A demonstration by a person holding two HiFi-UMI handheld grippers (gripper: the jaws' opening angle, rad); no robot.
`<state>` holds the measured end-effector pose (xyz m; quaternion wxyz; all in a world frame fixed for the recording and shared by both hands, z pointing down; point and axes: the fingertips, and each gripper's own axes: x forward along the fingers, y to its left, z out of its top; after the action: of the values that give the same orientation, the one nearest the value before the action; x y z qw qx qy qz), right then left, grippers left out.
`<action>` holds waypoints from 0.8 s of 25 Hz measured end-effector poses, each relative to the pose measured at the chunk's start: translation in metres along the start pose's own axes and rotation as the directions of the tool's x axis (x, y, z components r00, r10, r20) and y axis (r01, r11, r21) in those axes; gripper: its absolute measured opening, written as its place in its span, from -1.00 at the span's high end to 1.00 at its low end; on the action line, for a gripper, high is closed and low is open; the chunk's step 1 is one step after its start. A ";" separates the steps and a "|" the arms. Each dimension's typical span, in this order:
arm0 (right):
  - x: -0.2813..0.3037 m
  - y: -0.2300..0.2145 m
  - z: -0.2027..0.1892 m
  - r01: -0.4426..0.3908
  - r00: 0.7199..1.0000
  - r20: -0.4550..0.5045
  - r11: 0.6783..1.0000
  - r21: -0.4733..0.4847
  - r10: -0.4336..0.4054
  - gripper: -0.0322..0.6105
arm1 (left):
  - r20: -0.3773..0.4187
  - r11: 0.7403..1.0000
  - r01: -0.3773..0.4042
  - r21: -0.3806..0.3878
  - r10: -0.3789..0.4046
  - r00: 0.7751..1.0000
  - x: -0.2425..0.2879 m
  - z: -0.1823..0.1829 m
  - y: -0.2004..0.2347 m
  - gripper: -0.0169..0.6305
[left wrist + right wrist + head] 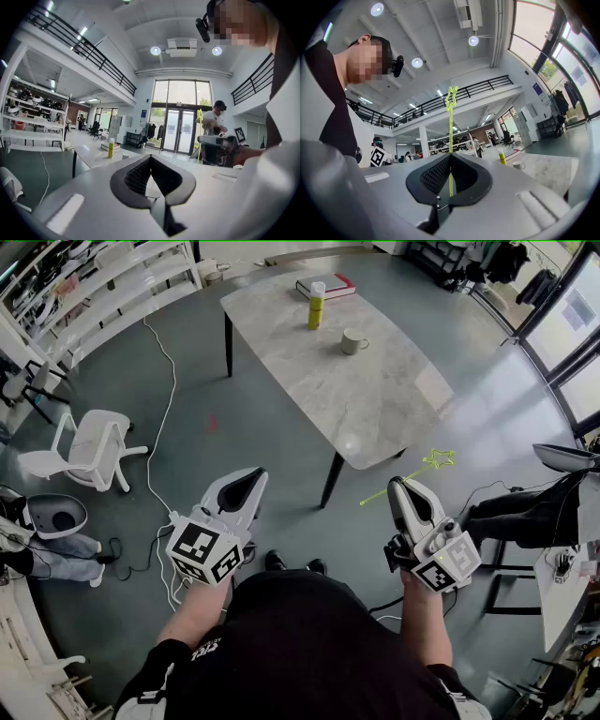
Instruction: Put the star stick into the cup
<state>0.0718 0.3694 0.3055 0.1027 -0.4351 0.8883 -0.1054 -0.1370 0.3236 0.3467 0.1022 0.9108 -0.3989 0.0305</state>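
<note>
Head view: right hand-held gripper (401,486) pinches the star stick (437,462) by its stem, likely for carrying; the cup (353,340) stands well apart on the surface (375,404). Left hand-held gripper (251,476) is closed and empty.

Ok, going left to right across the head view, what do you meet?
White chair → left gripper → yellow bottle → cup → right gripper, shut on the star stick.

Yellow bottle (316,307), book (336,284) on marble table (375,399); white chair (89,448), white cable (167,399) on floor (262,437).
</note>
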 end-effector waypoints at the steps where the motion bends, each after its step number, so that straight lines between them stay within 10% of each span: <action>1: 0.000 0.001 0.000 -0.001 1.000 -0.001 1.000 0.001 0.001 0.86 | -0.001 1.000 0.000 -0.001 0.000 1.000 -0.001 0.000 0.000 0.94; 20: 0.018 0.013 0.000 -0.018 1.000 0.019 1.000 0.020 0.018 0.85 | 0.006 0.999 -0.043 -0.017 0.044 0.999 -0.029 0.000 0.017 0.94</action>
<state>0.0512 0.3626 0.3003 0.1163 -0.4271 0.8900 -0.1093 -0.1688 0.3331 0.3456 0.1080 0.9011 -0.4192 0.0263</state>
